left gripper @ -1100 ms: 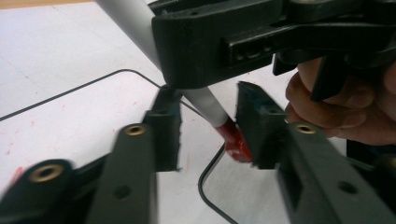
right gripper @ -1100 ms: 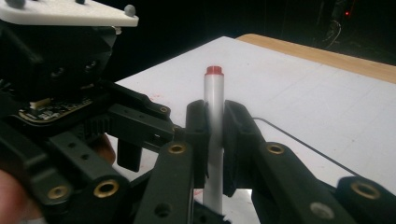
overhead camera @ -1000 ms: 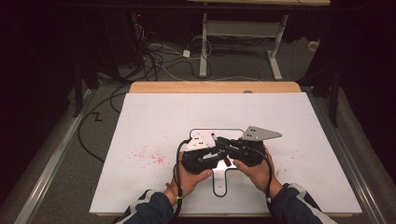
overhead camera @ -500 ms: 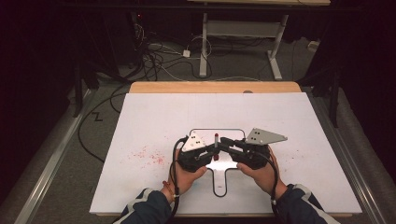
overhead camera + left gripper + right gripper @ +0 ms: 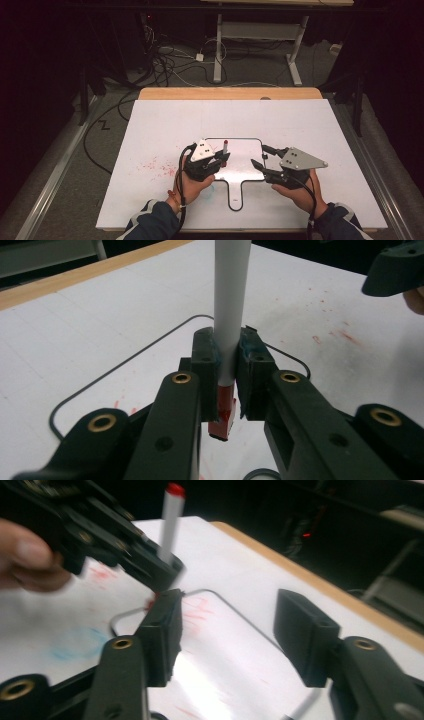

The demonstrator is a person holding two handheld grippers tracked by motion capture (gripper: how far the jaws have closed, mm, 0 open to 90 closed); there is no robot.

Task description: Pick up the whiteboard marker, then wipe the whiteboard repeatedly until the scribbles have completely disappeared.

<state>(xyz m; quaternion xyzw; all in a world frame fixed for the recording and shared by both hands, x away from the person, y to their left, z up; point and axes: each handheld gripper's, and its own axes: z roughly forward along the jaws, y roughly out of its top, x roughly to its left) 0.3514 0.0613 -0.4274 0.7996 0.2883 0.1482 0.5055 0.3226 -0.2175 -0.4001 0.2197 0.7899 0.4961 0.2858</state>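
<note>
A white marker [image 5: 225, 147] with red ends stands upright, and my left gripper [image 5: 223, 158] is shut on it over the left part of a small handled whiteboard [image 5: 243, 151]. In the left gripper view the pads clamp the marker's barrel [image 5: 231, 315] just above its red lower end [image 5: 222, 416]. My right gripper [image 5: 259, 156] hovers over the board's right edge, apart from the marker. Its jaws have just been opening and nothing is between them [image 5: 232, 625]. The right gripper view has the marker [image 5: 170, 522] and the left gripper [image 5: 150, 565] at upper left.
The board lies on a large white sheet [image 5: 310, 125] that covers the table, with red smudges [image 5: 157, 165] to the left and a faint blue scribble [image 5: 207, 192] near the handle. A wooden edge [image 5: 230, 93] runs along the back. Cables [image 5: 165, 60] and a desk frame [image 5: 260, 30] stand beyond.
My right gripper has drawn away to the right from the left gripper and its jaws have spread. The left gripper has stayed in place with the marker.
</note>
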